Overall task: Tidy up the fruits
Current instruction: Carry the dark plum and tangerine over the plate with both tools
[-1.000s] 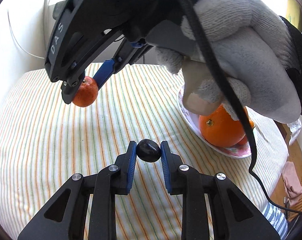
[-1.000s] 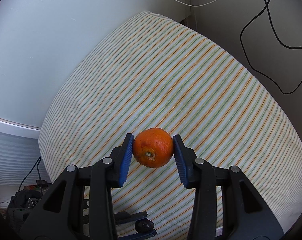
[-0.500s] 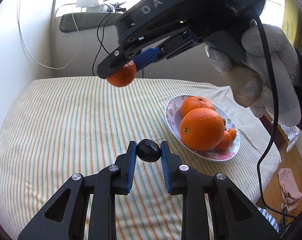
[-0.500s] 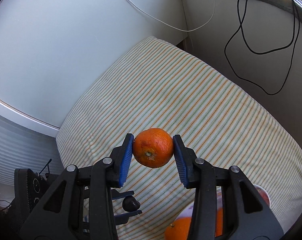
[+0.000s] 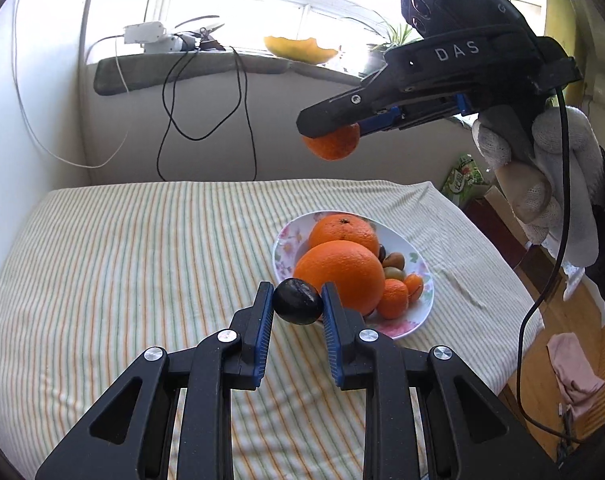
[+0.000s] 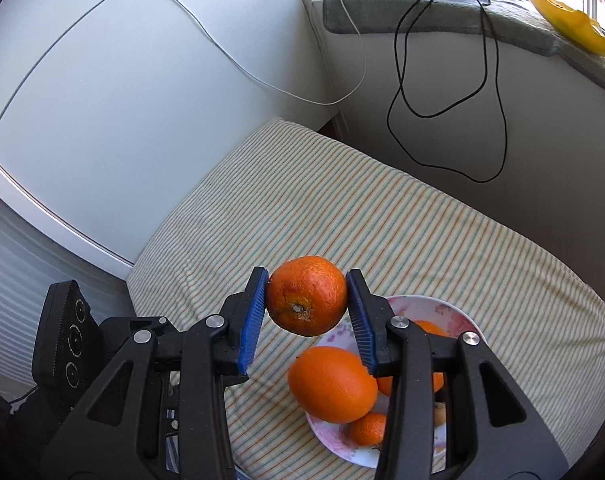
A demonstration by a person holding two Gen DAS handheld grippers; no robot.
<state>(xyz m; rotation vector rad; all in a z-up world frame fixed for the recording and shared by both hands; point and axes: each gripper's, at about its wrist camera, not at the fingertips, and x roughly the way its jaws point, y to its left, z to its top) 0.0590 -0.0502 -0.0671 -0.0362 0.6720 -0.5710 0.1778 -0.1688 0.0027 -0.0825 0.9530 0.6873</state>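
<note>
Left wrist view: striped cloth (image 5: 122, 248) on table under window; left gripper (image 5: 297, 304) clamps dark fruit (image 5: 297, 306), right gripper (image 6: 306, 298) clamps mandarin (image 6: 306, 295).

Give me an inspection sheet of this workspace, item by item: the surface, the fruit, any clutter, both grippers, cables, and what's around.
Surface: striped cloth over the table.
Job's things: flowered plate holding two big oranges and several small fruits; a small orange and a dark plum are held in the air.
Clutter: nothing seen on the cloth.
Grippers: left gripper shut on the plum; right gripper shut on the small orange, held by a gloved hand.
Cables: black cable and white cable hang down the wall.
Surroundings: window sill with a white box; pink rag on the floor.
</note>
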